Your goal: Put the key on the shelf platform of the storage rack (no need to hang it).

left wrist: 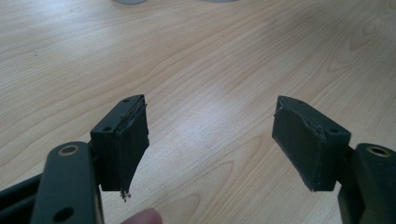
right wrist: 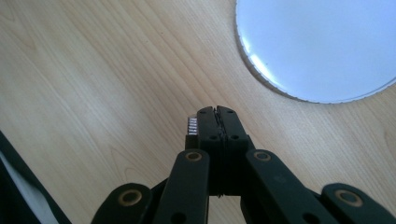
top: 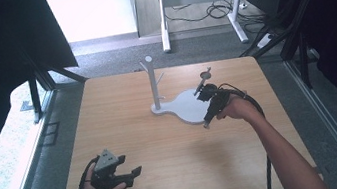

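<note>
Right gripper (right wrist: pixel 217 111) closed — beside white base (right wrist: pixel 322 46).

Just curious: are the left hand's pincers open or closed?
Open: the left gripper has its two black jaws wide apart, with bare wooden table between them.

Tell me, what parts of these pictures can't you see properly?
- High view: the thin thing sticking up past the right tool is too small to name.
- Right tool view: a small ridged piece beside the shut jaws is mostly hidden by them.
- Right tool view: the white base is cut off by the frame edge.
- Left tool view: the left tool is open, holding nothing.
</note>
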Available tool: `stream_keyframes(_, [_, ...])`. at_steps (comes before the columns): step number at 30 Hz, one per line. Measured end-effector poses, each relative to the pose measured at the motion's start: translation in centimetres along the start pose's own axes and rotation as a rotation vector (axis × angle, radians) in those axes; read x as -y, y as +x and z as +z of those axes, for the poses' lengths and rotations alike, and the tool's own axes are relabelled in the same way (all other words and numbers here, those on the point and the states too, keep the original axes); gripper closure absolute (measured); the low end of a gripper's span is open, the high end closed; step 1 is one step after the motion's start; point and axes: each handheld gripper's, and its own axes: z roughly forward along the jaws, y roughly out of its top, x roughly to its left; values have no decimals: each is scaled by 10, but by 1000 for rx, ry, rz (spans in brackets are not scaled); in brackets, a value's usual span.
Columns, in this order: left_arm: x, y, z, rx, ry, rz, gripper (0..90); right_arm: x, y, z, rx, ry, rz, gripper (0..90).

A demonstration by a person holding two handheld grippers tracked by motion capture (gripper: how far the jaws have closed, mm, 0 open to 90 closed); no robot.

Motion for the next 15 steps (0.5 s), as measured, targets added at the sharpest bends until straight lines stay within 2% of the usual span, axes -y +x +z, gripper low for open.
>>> stream_keyframes(15, [0, -1, 2, 5, 6, 3, 271, -16, -18, 4, 12, 7, 29, 900])
